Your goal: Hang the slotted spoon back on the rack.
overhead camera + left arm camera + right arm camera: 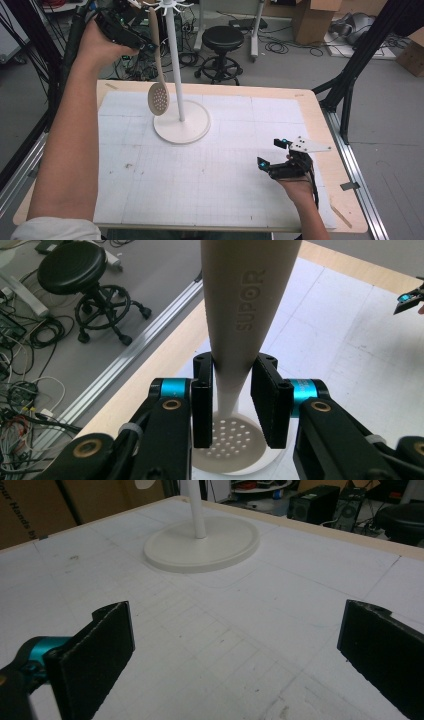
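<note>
High view, left gripper (148, 47) clamping slotted spoon (158, 75), upright, bowl down

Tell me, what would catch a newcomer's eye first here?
Probably the beige slotted spoon hanging in mid-air at the table's far left, its handle pinched in the left claw beside a tall white rack with hooks on top. Next, the right claw, wide open and holding nothing, resting low over the white gridded mat near the table's right edge.
</note>
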A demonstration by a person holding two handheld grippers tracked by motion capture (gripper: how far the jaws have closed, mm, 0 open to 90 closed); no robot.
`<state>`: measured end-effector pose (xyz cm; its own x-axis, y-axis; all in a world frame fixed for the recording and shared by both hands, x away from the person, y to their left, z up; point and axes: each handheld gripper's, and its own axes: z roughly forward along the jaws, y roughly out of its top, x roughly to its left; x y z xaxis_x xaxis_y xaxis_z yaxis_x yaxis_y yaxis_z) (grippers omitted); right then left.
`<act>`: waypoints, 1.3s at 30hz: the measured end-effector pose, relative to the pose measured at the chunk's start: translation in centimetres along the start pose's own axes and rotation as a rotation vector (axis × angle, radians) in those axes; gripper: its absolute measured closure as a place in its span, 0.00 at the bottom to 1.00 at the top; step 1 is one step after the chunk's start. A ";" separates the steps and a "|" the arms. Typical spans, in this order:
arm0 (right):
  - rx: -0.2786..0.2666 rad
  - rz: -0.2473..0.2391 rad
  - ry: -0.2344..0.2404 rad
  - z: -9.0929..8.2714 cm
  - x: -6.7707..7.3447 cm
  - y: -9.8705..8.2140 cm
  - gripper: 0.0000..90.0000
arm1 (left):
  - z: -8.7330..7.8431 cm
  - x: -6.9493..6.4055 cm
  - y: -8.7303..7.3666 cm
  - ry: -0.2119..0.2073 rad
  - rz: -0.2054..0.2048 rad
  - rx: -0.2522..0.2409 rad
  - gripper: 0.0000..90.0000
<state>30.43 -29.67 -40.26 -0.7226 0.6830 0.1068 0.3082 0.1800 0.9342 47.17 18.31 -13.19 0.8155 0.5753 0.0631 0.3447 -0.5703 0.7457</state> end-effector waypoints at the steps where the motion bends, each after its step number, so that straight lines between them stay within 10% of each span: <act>1: 0.000 0.001 0.001 0.0 0.0 0.0 0.01 | 0.0 0.0 -0.1 -0.001 -0.005 -0.006 0.79; 11: -0.001 -0.004 0.002 0.0 0.1 0.0 0.01 | -1.0 -0.3 -0.6 0.026 -0.017 -0.044 0.56; 39: 0.005 -0.018 0.001 0.1 0.3 0.1 0.01 | -1.8 -3.8 -9.1 -0.136 0.001 -0.249 0.36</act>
<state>30.28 -29.39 -40.20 -0.7286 0.6790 0.0901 0.2979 0.1957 0.9343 40.06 22.37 -18.98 0.8763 0.4815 -0.0134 0.2330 -0.3993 0.8867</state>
